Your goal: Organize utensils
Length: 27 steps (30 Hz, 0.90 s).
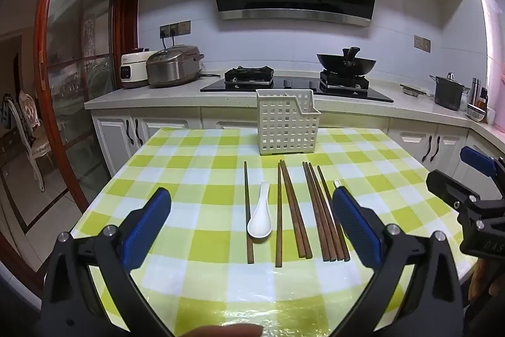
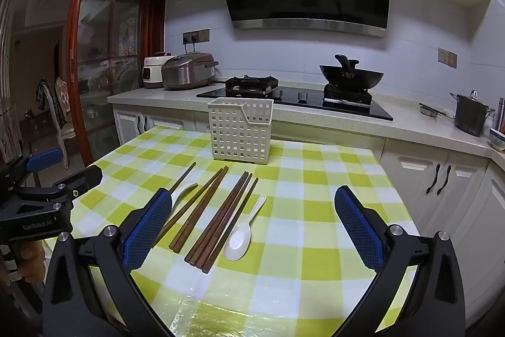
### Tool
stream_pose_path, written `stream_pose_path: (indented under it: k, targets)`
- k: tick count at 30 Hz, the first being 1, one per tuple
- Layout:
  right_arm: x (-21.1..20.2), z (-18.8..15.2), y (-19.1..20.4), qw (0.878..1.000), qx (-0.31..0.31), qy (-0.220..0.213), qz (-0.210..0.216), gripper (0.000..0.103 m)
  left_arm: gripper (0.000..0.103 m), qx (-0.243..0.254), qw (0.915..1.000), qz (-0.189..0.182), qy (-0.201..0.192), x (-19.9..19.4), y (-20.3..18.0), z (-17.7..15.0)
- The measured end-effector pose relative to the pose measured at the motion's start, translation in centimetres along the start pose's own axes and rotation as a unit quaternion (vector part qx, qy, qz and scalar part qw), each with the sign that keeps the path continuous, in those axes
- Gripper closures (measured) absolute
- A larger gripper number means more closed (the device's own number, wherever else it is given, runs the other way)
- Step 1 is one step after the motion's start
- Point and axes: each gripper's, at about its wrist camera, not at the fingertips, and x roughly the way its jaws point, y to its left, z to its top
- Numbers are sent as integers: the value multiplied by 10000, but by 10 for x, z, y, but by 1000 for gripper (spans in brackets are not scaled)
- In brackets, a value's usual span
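Observation:
Several brown chopsticks (image 1: 292, 210) (image 2: 217, 217) lie side by side on the green-checked table (image 1: 195, 179) (image 2: 315, 210), pointing toward a white perforated utensil holder (image 1: 286, 124) (image 2: 240, 132) at the far edge. One white spoon (image 1: 259, 218) (image 2: 183, 192) lies among the left chopsticks. A second white spoon (image 2: 241, 234) lies right of them; in the left wrist view only its handle tip (image 1: 337, 183) shows. My left gripper (image 1: 251, 195) (image 2: 68, 168) hovers open over the near ends, holding nothing. My right gripper (image 2: 252, 196) (image 1: 460, 173) is open too, beside it on the right.
Behind the table runs a white kitchen counter (image 1: 142, 97) with a gas hob (image 1: 296, 84), a black wok (image 1: 346, 62), rice cookers (image 1: 173, 67) and a dark pot (image 1: 448, 91). A glass door (image 1: 79, 68) stands at the left. A fingertip (image 1: 227, 330) shows at the bottom edge.

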Motion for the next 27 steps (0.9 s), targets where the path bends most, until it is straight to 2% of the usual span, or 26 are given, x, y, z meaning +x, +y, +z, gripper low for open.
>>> stream_pose_path:
  k: [27]
  targets:
    - [-2,1,0,10000,-3,5,-5,6,4,-102,9999,-76,25,0,4,2]
